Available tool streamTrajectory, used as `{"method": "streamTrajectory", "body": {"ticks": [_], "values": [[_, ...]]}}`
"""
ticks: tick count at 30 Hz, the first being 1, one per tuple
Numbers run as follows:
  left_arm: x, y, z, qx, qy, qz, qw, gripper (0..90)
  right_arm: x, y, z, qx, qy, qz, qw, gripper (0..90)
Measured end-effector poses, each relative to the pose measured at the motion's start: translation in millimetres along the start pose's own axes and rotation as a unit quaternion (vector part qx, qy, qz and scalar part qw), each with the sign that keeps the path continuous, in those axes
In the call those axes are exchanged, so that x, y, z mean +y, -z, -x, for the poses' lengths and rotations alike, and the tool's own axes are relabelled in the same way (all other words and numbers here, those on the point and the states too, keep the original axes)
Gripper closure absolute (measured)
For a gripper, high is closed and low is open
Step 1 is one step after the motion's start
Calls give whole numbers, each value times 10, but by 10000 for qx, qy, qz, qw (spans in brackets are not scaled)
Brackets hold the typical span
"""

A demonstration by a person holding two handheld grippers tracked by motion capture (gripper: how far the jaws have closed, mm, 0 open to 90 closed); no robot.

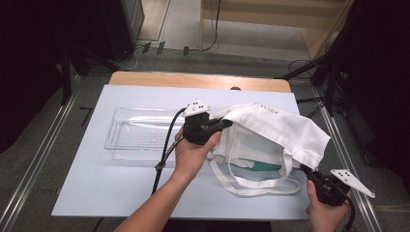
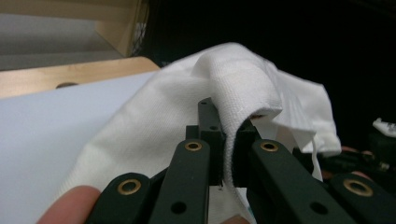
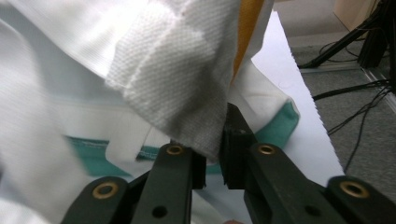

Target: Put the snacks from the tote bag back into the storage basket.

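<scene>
White tote bag point(image 1: 270, 128) sits at the right half of the table point(image 1: 125, 183), mouth facing the person, upper layer lifted off the lower one so the opening gapes; inside there's a teal item point(image 1: 258, 166) lying flat on the bag's bottom layer, and the long handles point(image 1: 251, 186) loop out loose toward the near edge. Left gripper point(image 1: 226, 123) has its jaws clamped on the rim of the upper layer at the left corner of the mouth — in the left gripper view the fabric point(image 2: 233, 93) folds right down between the black jaws. Right gripper point(image 1: 305, 169) is down at the right corner of the opening, jaws closed on a fold of cloth point(image 3: 182, 79), which the right gripper view shows pinched between them, with a yellow-orange strip point(image 3: 246, 28) just behind. So it looks like both are holding the mouth open. Risk from here, as I judge it: both bites are thin, only an edge of limp cloth, so a pull apart could slip one hem free and the mouth would collapse over the teal item. Those dangling handles could also snag a gripper. Clear plastic tray point(image 1: 140, 133) waits just left of the bag, touching nothing held
</scene>
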State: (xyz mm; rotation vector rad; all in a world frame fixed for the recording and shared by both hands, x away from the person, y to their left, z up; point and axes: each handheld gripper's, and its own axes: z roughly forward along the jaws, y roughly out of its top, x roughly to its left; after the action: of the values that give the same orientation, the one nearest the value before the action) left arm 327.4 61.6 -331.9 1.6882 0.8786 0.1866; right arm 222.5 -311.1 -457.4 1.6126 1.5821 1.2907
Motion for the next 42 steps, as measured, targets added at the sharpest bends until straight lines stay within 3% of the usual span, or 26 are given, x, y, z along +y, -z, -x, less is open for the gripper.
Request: {"method": "streamTrajectory", "body": {"ticks": [2, 3, 4, 6, 8, 12, 14, 16, 17, 18, 20, 22, 25, 26, 27, 28, 29, 31, 33, 34, 35, 38, 42], "values": [[71, -12, 43, 84, -215, 25, 9997, 889, -4, 23, 10, -34, 163, -130, 9998, 865], [71, -12, 43, 84, -215, 25, 9997, 890, -4, 23, 10, -34, 163, -130, 9998, 865], [124, -25, 46, 235, -312, 74, 9992, 890, -2, 40, 12, -94, 344, -255, 9990, 873], [158, -32, 16, 343, -309, 102, 9989, 893, -14, 43, 36, -104, 410, -455, 9981, 882], [208, -41, -85, 455, -179, 154, 9987, 893, -35, 54, 79, -122, 367, -587, 9975, 887], [144, -132, -78, 319, -215, -13, 9993, 892, -72, 29, 155, -199, 253, -822, 9961, 879], [109, -149, -26, 242, -325, -75, 9992, 889, -76, 55, 157, -96, 277, -682, 9972, 760], [91, -149, 19, 265, -462, -91, 9985, 887, -45, 188, 132, -60, 269, -266, 9993, 605], [91, -149, 19, 265, -462, -91, 9985, 886, -45, 188, 132, -60, 269, -266, 9993, 605], [89, -149, 26, 238, -450, -84, 9987, 886, -21, 270, 119, -15, 218, -62, 9997, 571], [91, -149, 19, 247, -424, -86, 9988, 884, 6, 438, 83, -143, 248, 288, 9992, 530], [83, -164, 13, 200, -400, -121, 9989, 881, 27, 522, -4, 4, 244, 579, 9980, 486], [76, -174, 29, 209, -398, -129, 9989, 879, 62, 521, -108, -4, 409, 726, 9965, 458], [80, -179, 44, 210, -414, -144, 9988, 878, 137, 456, -258, 149, 564, 800, 9951, 383], [80, -179, 44, 210, -414, -144, 9988, 877, 137, 456, -258, 149, 564, 800, 9951, 383], [84, -180, 53, 211, -410, -134, 9988, 874, 212, 338, -410, 258, 754, 701, 9944, 291], [84, -180, 53, 211, -410, -134, 9988, 872, 212, 338, -410, 258, 754, 701, 9944, 291], [85, -179, 53, 198, -376, -141, 9990, 867, 282, 143, -590, 311, 979, 512, 9934, 251], [86, -178, 56, 194, -369, -143, 9990, 864, 295, 77, -646, 253, 1039, 494, 9930, 237], [86, -177, 59, 185, -378, -142, 9990, 864, 306, 15, -700, 157, 1120, 500, 9923, 225], [87, -175, 61, 182, -389, -139, 9990, 864, 338, -117, -800, -210, 1225, 508, 9909, 186], [93, -154, 40, 144, -340, -133, 9992, 863, 348, -204, -833, -610, 1249, 465, 9892, 181], [91, -143, 20, 115, -322, -141, 9993, 861, 326, -270, -815, -789, 1295, 367, 9877, 217]]}}
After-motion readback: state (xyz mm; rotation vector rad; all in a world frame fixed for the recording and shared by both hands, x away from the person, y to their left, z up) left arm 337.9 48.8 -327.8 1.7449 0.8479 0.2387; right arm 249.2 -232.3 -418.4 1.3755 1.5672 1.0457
